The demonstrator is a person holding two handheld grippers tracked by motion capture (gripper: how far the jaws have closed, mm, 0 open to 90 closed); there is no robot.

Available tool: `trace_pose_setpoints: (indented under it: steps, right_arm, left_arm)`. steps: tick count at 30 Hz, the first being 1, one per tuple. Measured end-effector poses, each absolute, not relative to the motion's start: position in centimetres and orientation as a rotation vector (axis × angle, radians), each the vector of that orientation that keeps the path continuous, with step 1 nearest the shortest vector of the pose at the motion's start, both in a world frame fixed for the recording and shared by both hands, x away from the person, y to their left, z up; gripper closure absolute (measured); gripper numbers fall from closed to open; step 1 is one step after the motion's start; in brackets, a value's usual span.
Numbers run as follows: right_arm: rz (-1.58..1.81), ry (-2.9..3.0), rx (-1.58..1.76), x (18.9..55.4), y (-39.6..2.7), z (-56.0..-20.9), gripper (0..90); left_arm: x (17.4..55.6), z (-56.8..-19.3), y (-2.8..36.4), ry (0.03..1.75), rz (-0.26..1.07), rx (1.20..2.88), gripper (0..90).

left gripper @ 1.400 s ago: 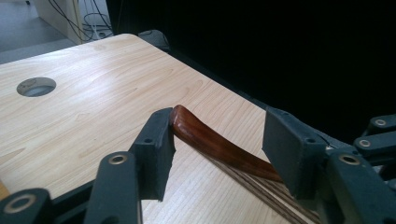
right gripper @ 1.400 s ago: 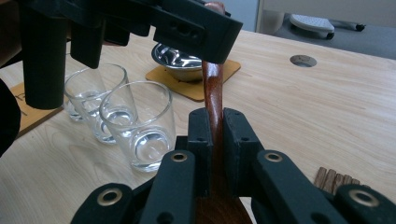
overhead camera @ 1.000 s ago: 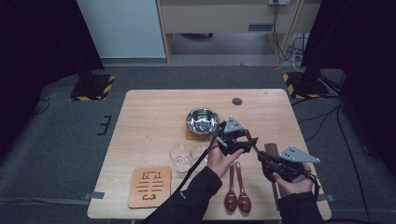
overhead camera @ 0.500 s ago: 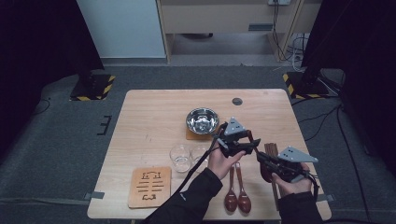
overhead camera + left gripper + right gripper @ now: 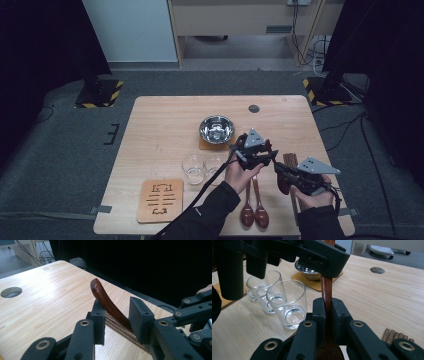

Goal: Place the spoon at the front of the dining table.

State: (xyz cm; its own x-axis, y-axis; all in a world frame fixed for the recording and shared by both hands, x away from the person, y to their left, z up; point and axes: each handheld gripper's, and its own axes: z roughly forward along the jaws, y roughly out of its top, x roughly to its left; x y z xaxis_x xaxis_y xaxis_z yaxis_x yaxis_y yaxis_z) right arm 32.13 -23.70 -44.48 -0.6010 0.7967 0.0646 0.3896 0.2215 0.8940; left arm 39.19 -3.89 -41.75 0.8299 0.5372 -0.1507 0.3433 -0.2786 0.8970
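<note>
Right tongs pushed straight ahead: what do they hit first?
Likely the left tongs, just ahead on the same wooden spoon handle that the right tongs clamp. The left jaws have just been closing with that handle between them; depth is hard to judge.

Far half of the table (image 5: 165,120) is left bare, so free passage is offered there, bar a small round hole (image 5: 254,108). Mid-table is blocked by the bowl (image 5: 217,128) on its mat (image 5: 206,145). Two glasses (image 5: 193,169) are stood just beside each other, near the left gripper (image 5: 270,159). Front-left corner is taken by a board (image 5: 160,200). Two spoons (image 5: 253,212) lie betw. the forearms; a bundle of sticks (image 5: 290,161), prob. chopsticks, is set close under the right gripper (image 5: 278,170).
</note>
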Motion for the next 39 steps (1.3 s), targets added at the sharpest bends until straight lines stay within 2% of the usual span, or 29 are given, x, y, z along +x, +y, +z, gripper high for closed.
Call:
trace_pose_setpoints:
  steps: [17, 18, 19, 21, 30, 34, 39]
  right_arm:
    - [1.311, 2.118, 1.099, 32.3, -23.5, -44.9, 82.0]
    - [1.311, 2.119, 1.102, 32.3, -23.5, -44.9, 82.9]
    - [1.311, 2.114, 1.087, 32.3, -23.6, -44.9, 88.9]
    - [1.329, 2.099, 1.085, 32.3, -23.8, -44.7, 89.3]
    - [1.308, 2.078, 1.139, 32.5, -24.4, -45.0, 78.5]
    - [1.299, 2.049, 1.165, 32.7, -25.0, -45.1, 69.8]
    - [1.248, 2.015, 1.217, 33.1, -26.1, -45.7, 52.9]
  left_arm:
    - [38.6, -41.7, -4.3, 0.636, 0.167, 1.892, 80.4]
    - [38.5, -41.7, -4.3, 0.633, 0.171, 1.898, 82.3]
    - [38.5, -41.7, -4.4, 0.628, 0.199, 1.911, 83.5]
    - [38.5, -41.8, -4.3, 0.626, 0.171, 1.911, 84.2]
    - [38.7, -41.5, -4.2, 0.601, 0.167, 1.920, 84.3]
    - [38.7, -41.1, -4.2, 0.582, 0.161, 1.927, 84.3]
    - [38.7, -40.4, -4.3, 0.563, 0.164, 1.927, 84.3]
